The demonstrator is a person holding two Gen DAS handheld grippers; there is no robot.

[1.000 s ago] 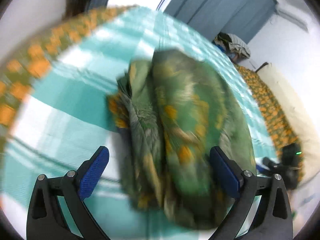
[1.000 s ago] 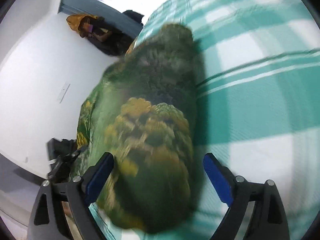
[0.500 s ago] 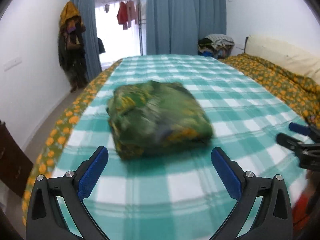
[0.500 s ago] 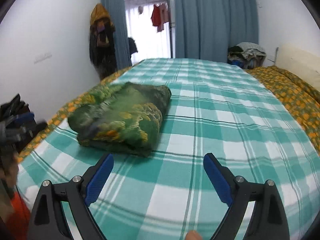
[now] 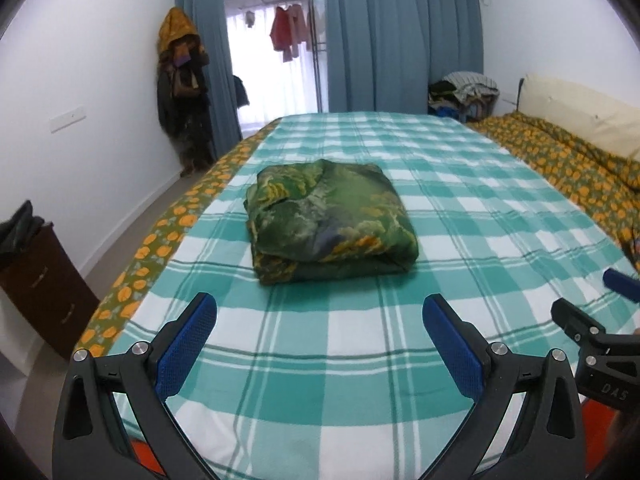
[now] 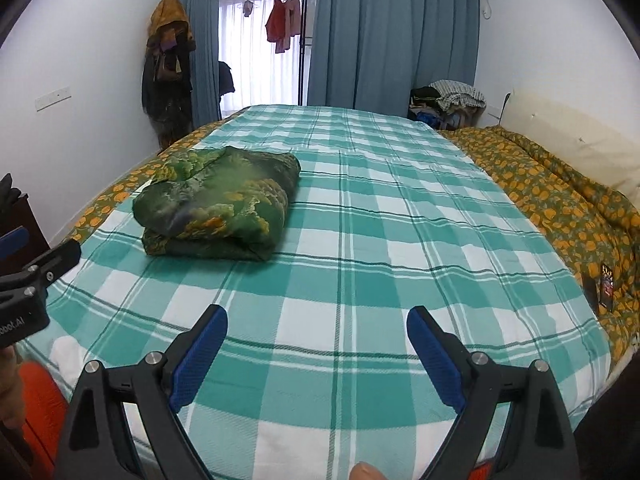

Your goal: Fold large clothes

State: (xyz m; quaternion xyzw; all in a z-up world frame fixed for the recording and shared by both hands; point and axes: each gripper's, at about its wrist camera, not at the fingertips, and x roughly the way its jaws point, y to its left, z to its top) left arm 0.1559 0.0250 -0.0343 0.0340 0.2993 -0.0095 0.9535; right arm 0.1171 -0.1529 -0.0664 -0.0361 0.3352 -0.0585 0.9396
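A folded green garment with orange print [image 5: 328,220] lies as a compact bundle on the teal-and-white checked bed cover [image 5: 460,208]. It also shows in the right wrist view [image 6: 218,208], left of centre. My left gripper [image 5: 320,320] is open and empty, held back above the bed's near end, well short of the bundle. My right gripper [image 6: 317,332] is open and empty too, to the right of the bundle and back from it. Each gripper shows at the edge of the other's view.
An orange-flowered sheet edges the bed on the left [image 5: 160,248] and a flowered quilt [image 6: 560,200] lies along the right. A dark cabinet [image 5: 36,288] stands at the left. Blue curtains [image 5: 400,36], hanging coats [image 5: 180,92] and a clothes pile [image 6: 448,100] are at the back.
Both grippers have pulled back from right over the bundle to the bed's near end and levelled out. The folded garment stays on the bed.
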